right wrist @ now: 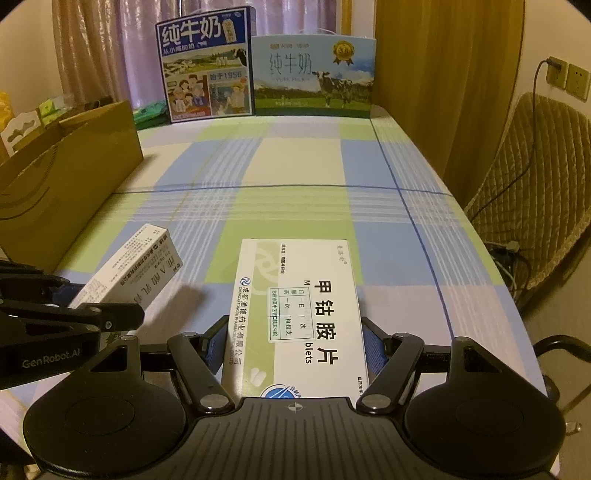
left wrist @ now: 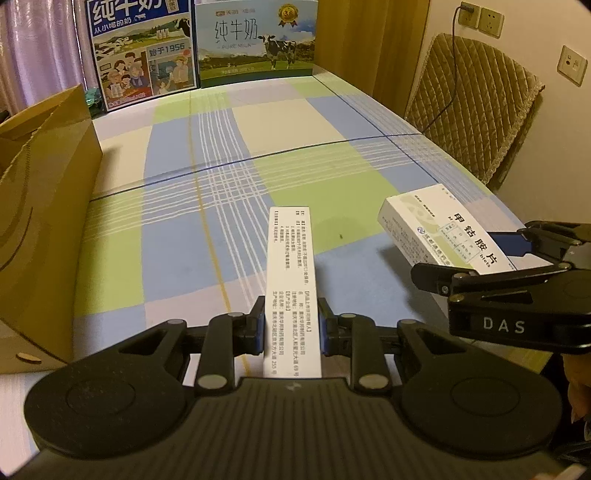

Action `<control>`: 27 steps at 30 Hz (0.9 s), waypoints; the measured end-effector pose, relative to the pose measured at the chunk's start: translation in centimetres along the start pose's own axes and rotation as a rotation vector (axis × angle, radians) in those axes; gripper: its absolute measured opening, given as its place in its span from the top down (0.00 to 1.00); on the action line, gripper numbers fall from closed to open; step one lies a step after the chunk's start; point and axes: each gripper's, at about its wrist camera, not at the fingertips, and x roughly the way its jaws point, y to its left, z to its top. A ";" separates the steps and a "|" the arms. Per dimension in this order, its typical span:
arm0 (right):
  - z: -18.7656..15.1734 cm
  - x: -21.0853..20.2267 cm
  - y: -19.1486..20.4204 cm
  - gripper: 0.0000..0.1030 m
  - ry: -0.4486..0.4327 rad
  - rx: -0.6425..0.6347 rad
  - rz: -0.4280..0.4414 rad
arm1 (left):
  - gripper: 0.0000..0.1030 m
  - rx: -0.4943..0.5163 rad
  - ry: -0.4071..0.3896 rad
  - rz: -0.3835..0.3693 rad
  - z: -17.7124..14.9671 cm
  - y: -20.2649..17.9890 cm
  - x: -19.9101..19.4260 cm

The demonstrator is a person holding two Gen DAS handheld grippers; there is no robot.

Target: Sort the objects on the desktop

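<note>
Your left gripper (left wrist: 292, 325) is clamped on a narrow white carton (left wrist: 291, 280), blue pads pressed to its two long sides. The carton runs straight forward out of the jaws, printed side panel up, held off the checked tablecloth (left wrist: 229, 155). In your right wrist view the same carton (right wrist: 129, 273) appears to the left of your right tool, tilted, its far end higher than the end in the black fingers (right wrist: 110, 321).

Your right gripper (right wrist: 295, 343) is closed on a flat white-and-green medicine box (right wrist: 295, 314), broad face up, a small pharmacy label stuck near the middle. The pads grip its long edges; the box projects ahead of the tool over the cloth. From the left wrist view, this box (left wrist: 439, 232) sits forward and to the right of your left tool, angled, with the right tool's fingers (left wrist: 517, 240) around its near end.

The two held boxes are near each other but apart.

Left of both tools: an open brown cardboard box (left wrist: 44, 221), its wall just beside your left gripper. The right wrist view shows small packets inside at its far end, too small to read.

Far ahead, at the table's back edge: two milk cartons standing upright, touching side by side, a dark blue one (left wrist: 142, 55) on the left, a pale green one with a cow (left wrist: 256, 40) on the right.

Right of the table: a chair with a quilted cover (left wrist: 476, 107); wall sockets (left wrist: 480, 18) above it, a cable plugged in.
</note>
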 end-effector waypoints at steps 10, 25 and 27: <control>0.2 -1.3 0.8 0.34 -0.017 -0.011 0.013 | 0.79 -0.023 -0.022 0.014 -0.5 0.5 -1.8; 0.6 -3.0 2.0 0.34 -0.041 -0.028 0.029 | 0.79 -0.049 -0.060 0.025 -0.9 1.5 -4.2; 0.7 -3.2 2.4 0.34 -0.045 -0.033 0.033 | 0.79 -0.056 -0.064 0.025 -1.0 1.7 -4.6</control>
